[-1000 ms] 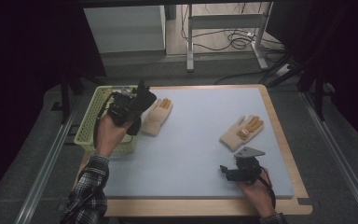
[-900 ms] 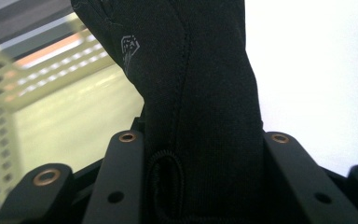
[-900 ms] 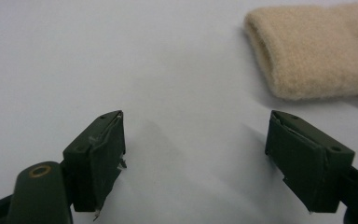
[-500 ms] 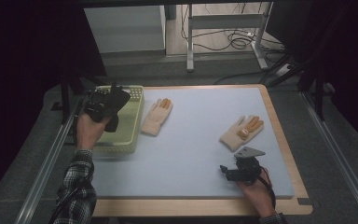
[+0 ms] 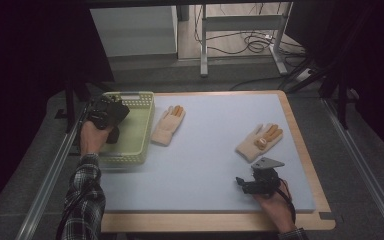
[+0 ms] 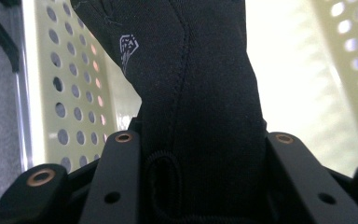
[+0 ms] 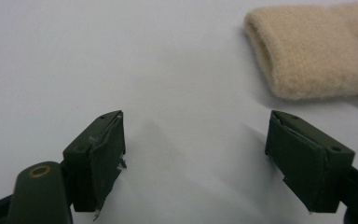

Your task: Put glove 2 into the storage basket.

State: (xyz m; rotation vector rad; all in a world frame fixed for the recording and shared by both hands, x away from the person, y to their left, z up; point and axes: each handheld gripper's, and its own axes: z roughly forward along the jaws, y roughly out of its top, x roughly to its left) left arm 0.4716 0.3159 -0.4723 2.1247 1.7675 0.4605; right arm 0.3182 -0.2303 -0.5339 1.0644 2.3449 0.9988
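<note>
Left fingers (image 6: 200,154) clenched on black fabric glove (image 6: 186,93) | I'd lower inside perforated pale-green plastic basket (image 5: 137,125) before releasing | right fingers (image 7: 193,163) released, idle.

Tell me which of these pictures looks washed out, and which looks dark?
Left gripper view: the pale green perforated plastic basket bleaches to white glare behind the black fabric glove. High view: dim, its surroundings nearly black. Right gripper view: evenly lit, with the beige knitted glove slightly soft.

The left tool (image 6: 196,186) has black jaws studded with brass-ringed screw holes; the right tool (image 5: 252,184) carries a grey three-cornered plate. A plaid sleeve (image 5: 82,200) covers the left forearm.
</note>
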